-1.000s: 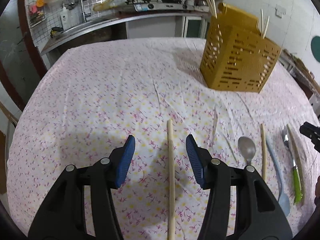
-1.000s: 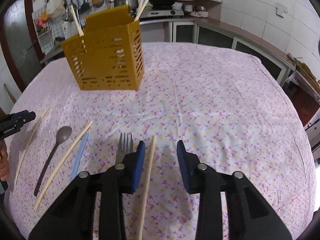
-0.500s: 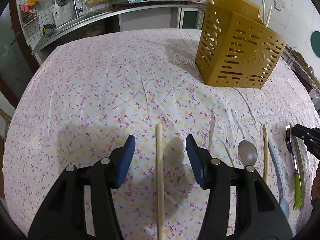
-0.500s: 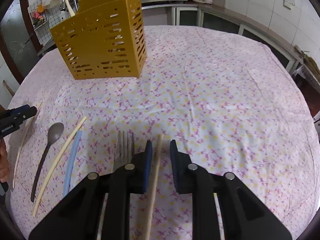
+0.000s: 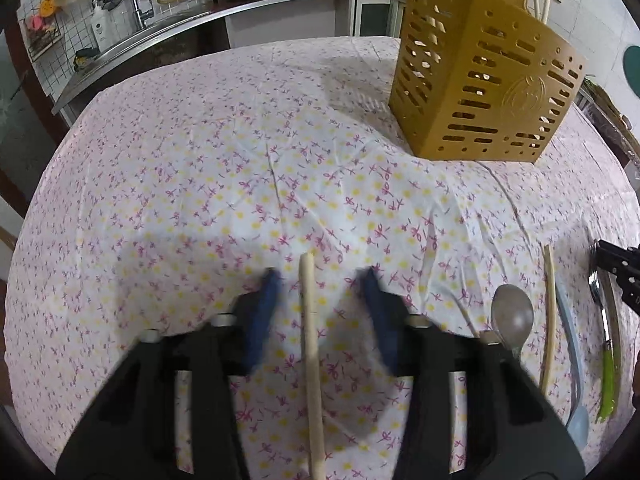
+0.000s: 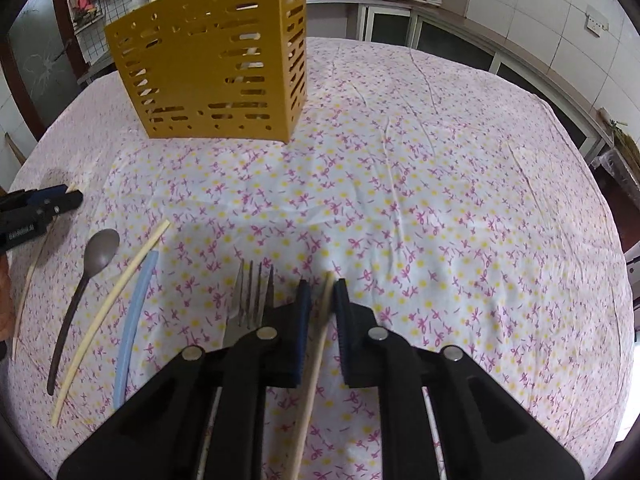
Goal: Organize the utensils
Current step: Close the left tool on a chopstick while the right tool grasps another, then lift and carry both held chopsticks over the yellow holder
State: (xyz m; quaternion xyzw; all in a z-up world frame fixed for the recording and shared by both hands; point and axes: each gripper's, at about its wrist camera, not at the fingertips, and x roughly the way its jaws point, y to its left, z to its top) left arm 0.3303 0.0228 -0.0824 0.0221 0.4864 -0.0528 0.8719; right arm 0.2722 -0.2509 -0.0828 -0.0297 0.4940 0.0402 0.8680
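A pale wooden chopstick (image 5: 310, 340) lies on the flowered tablecloth between the fingers of my left gripper (image 5: 320, 286). Its jaws are closing, blurred, with a gap on each side of the stick. My right gripper (image 6: 323, 292) straddles another chopstick (image 6: 316, 356). Those jaws are closing too and stand nearly against the stick, with a sliver of cloth showing on the left side. The slotted yellow utensil holder (image 5: 480, 80) (image 6: 216, 68) stands farther back with chopsticks sticking out of it.
Between the two grippers lie a dark spoon (image 6: 100, 252), a third chopstick (image 6: 116, 312), a light blue handle (image 6: 134, 320) and a fork (image 6: 252, 300) with a green handle (image 5: 608, 376). A kitchen counter (image 5: 240, 4) runs behind the table.
Both grippers have sunk toward the cloth and come forward toward the holder. Both pairs of jaws have narrowed around their chopsticks, the right earlier than the left.
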